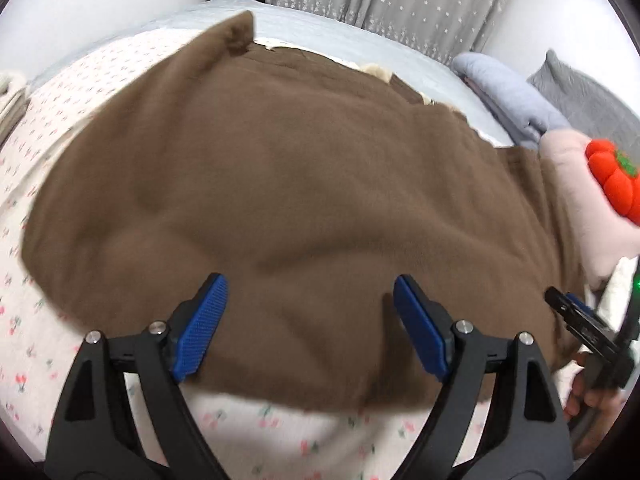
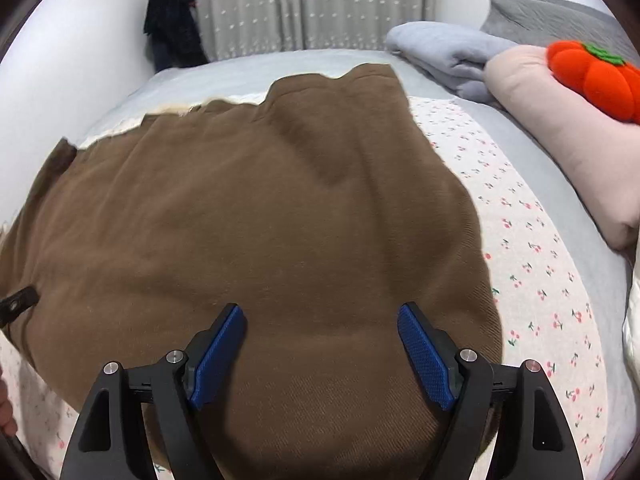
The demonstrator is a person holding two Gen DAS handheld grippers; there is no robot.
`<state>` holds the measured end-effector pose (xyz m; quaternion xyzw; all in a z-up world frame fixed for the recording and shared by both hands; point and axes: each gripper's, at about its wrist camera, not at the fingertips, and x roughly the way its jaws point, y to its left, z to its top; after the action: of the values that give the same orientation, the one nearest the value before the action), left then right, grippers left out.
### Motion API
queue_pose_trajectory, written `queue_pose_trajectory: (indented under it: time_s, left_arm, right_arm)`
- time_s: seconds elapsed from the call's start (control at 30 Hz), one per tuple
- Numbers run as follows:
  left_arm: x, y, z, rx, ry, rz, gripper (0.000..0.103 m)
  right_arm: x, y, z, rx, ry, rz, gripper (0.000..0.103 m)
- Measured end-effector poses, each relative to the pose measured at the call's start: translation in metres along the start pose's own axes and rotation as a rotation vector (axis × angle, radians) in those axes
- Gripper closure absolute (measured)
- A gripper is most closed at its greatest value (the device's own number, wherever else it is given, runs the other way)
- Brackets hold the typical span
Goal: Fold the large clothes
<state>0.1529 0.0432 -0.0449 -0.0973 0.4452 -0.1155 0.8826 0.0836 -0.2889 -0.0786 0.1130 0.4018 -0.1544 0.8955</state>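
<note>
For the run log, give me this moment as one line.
left gripper: open, empty | right gripper: open, empty | brown fleece garment: spread on floral bedsheet | fold: not yet gripped

One brown garment, two pillows (one pumpkin-shaped).

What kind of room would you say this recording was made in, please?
Most likely a bedroom: the brown garment lies spread on a bed with a cherry-print sheet, pillows sit at its head, and grey curtains hang behind.
</note>
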Motion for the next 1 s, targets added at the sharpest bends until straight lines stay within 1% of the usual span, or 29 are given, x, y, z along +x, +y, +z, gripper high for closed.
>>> queue_pose_trajectory:
  time_s: [0.03,0.1,0.17,0.2,0.23,0.3,0.37,0.4,0.5,0.53,0.6,0.7,0.8,0.83,0.87,0.9,0.93,0.97,1.0]
  left_arm:
    - [-0.005,0.005,-0.002,-0.022,0.001,-0.01,0.018]
    - [-0.019,0.02,-0.006,-0.096,-0.005,-0.024,0.017]
    - [-0.026,0.028,-0.01,-0.182,0.003,0.002,0.013]
    - [-0.028,0.036,-0.012,-0.235,0.013,0.011,0.013]
    - [-0.031,0.045,-0.017,-0.282,0.023,0.005,0.013]
    - [-0.03,0.06,-0.023,-0.345,0.056,-0.035,0.013]
    - [-0.022,0.073,-0.027,-0.396,0.089,-0.055,0.013]
    - [-0.016,0.08,-0.03,-0.442,0.104,-0.072,0.013]
    - [0.002,0.095,-0.037,-0.569,0.116,-0.169,0.013]
    - [0.009,0.096,-0.039,-0.609,0.104,-0.2,0.013]
    - [0.014,0.104,-0.038,-0.69,0.041,-0.255,0.012]
    - [0.02,0.114,-0.036,-0.788,-0.017,-0.321,0.013]
    - [0.029,0.122,-0.036,-0.879,-0.063,-0.373,0.014]
    - [0.03,0.125,-0.037,-0.899,-0.078,-0.378,0.016]
    - [0.031,0.126,-0.037,-0.918,-0.09,-0.374,0.025]
    - [0.031,0.129,-0.04,-0.939,-0.106,-0.369,0.037]
    - [0.033,0.132,-0.042,-0.96,-0.115,-0.364,0.045]
    - [0.037,0.136,-0.047,-0.995,-0.119,-0.364,0.06]
    - [0.038,0.142,-0.051,-1.016,-0.126,-0.387,0.067]
  right_arm:
    - [-0.005,-0.001,0.001,0.017,-0.015,0.004,0.021]
    - [-0.015,-0.001,0.002,0.04,-0.055,0.009,0.021]
    - [-0.021,-0.002,0.003,0.056,-0.08,0.007,0.021]
    - [-0.022,-0.002,0.003,0.06,-0.087,0.007,0.021]
    - [-0.024,-0.004,0.001,0.066,-0.09,0.009,0.021]
    - [-0.023,-0.006,0.0,0.076,-0.086,0.014,0.021]
    - [-0.022,-0.004,0.0,0.079,-0.082,0.02,0.021]
    - [-0.023,-0.003,0.001,0.078,-0.084,0.026,0.021]
    - [-0.026,0.002,0.0,0.066,-0.099,0.039,0.021]
    - [-0.028,0.003,0.0,0.06,-0.108,0.046,0.021]
    - [-0.032,0.006,0.0,0.051,-0.124,0.06,0.021]
    - [-0.032,0.008,0.002,0.06,-0.129,0.093,0.021]
    - [-0.032,0.015,0.006,0.079,-0.119,0.187,0.021]
    - [-0.031,0.022,0.007,0.082,-0.114,0.237,0.021]
    - [-0.03,0.027,0.008,0.079,-0.109,0.27,0.021]
    - [-0.03,0.033,0.008,0.075,-0.104,0.301,0.022]
    - [-0.028,0.042,0.008,0.063,-0.093,0.336,0.025]
    - [-0.026,0.051,0.008,0.048,-0.083,0.366,0.028]
    - [-0.025,0.059,0.008,0.032,-0.074,0.393,0.034]
